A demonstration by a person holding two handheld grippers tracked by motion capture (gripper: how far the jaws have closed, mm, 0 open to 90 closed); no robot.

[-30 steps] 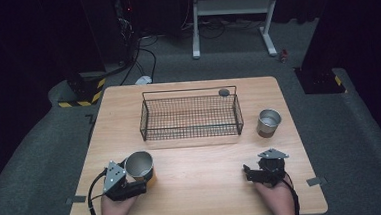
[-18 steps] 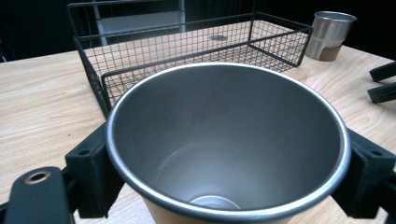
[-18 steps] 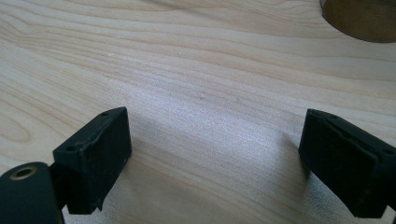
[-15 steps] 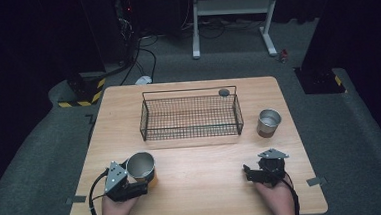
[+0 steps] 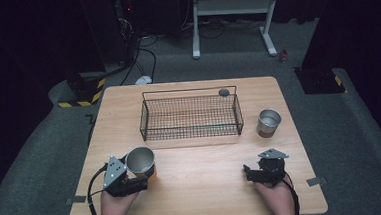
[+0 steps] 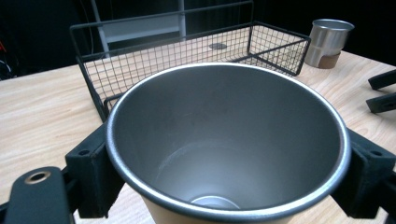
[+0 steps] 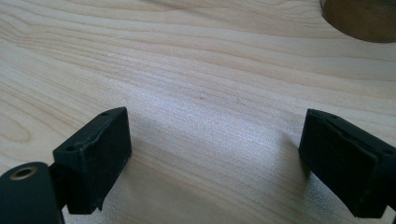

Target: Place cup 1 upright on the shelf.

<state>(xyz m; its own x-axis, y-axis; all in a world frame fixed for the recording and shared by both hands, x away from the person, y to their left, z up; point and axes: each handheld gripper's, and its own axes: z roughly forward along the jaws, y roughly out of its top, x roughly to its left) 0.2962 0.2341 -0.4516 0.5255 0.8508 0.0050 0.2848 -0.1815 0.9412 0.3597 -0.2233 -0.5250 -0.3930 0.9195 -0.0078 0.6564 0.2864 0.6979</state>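
Observation:
A steel cup [image 5: 140, 160] with a tan base stands at the table's front left, and my left gripper [image 5: 141, 173] is shut on it. In the left gripper view the black jaws press on both sides of the cup [image 6: 229, 135], just under its rim, and the cup is empty. At the front right my right gripper [image 5: 248, 174] rests low over the wood, pointing left. Its jaws stand wide apart with nothing between them [image 7: 215, 158]. A second steel cup [image 5: 268, 122] stands upright to the right of the wire basket [image 5: 189, 91].
The black wire basket [image 6: 163, 18] sits in the middle of the table, beyond the held cup. A small dark disc [image 5: 223, 92] lies by its far right corner. A brown rounded cup base [image 7: 359, 18] sits at the upper right of the right gripper view. The table's front edge is close to both hands.

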